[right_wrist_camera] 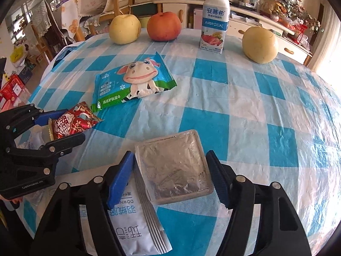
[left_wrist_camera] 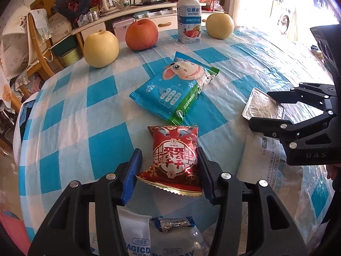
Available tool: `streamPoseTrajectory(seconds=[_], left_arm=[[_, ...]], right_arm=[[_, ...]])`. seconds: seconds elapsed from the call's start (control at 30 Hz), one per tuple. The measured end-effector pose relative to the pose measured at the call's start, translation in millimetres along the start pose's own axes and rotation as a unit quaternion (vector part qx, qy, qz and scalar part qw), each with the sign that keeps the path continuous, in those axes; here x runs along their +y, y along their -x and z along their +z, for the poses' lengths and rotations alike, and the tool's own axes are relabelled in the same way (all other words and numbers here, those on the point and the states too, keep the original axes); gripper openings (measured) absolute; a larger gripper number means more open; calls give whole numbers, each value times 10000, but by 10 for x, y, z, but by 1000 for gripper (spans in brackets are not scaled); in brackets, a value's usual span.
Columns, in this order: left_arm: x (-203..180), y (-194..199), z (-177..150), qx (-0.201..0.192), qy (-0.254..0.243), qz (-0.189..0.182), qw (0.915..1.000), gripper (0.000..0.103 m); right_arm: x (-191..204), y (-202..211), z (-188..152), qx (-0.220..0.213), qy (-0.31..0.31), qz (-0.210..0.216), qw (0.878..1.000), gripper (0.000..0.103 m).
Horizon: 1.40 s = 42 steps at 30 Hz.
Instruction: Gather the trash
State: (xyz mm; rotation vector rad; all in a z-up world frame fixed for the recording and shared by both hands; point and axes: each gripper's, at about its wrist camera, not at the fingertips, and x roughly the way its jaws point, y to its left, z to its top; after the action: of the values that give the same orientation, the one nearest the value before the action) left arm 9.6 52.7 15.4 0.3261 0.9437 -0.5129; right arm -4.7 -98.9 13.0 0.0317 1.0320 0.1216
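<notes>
Our left claw [left_wrist_camera: 169, 171] pinches the red snack packet [left_wrist_camera: 174, 155]. Our right claw [right_wrist_camera: 170, 176] stands half-open astride the foil packet [right_wrist_camera: 173, 166] at twelve o'clock; we squeeze squarely before lifting.

The right hand-held gripper [right_wrist_camera: 170, 175] sits low over the checkered tabletop [right_wrist_camera: 245, 111], blue fingers either side of a silver foil packet [right_wrist_camera: 174, 166], the left pad at its edge, the right close beside it. A white sachet [right_wrist_camera: 136, 224] lies under the left finger. Off to the left, the left hand-held gripper [right_wrist_camera: 64, 125] straddles a red snack packet [right_wrist_camera: 72, 122]. Further back: a cow-print wipes pack [right_wrist_camera: 132, 81], two yellow pears [right_wrist_camera: 124, 28], a red apple [right_wrist_camera: 164, 26] and a yogurt bottle [right_wrist_camera: 215, 21].
</notes>
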Motion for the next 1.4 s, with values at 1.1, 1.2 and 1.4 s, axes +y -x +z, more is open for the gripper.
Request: streamPoseTrajectory(seconds=[1.1, 1.2, 1.4], left_arm=[[304, 103, -64, -4, 1055, -190, 9942, 62], [267, 46, -31, 90, 988, -139, 9950, 66], [179, -25, -5, 197, 782, 237, 9965, 55]], right_arm=[[196, -120, 82, -147, -25, -266, 9995, 77], [172, -104, 99, -197, -107, -166, 9996, 70], [40, 46, 103, -333, -537, -69, 9980, 71]])
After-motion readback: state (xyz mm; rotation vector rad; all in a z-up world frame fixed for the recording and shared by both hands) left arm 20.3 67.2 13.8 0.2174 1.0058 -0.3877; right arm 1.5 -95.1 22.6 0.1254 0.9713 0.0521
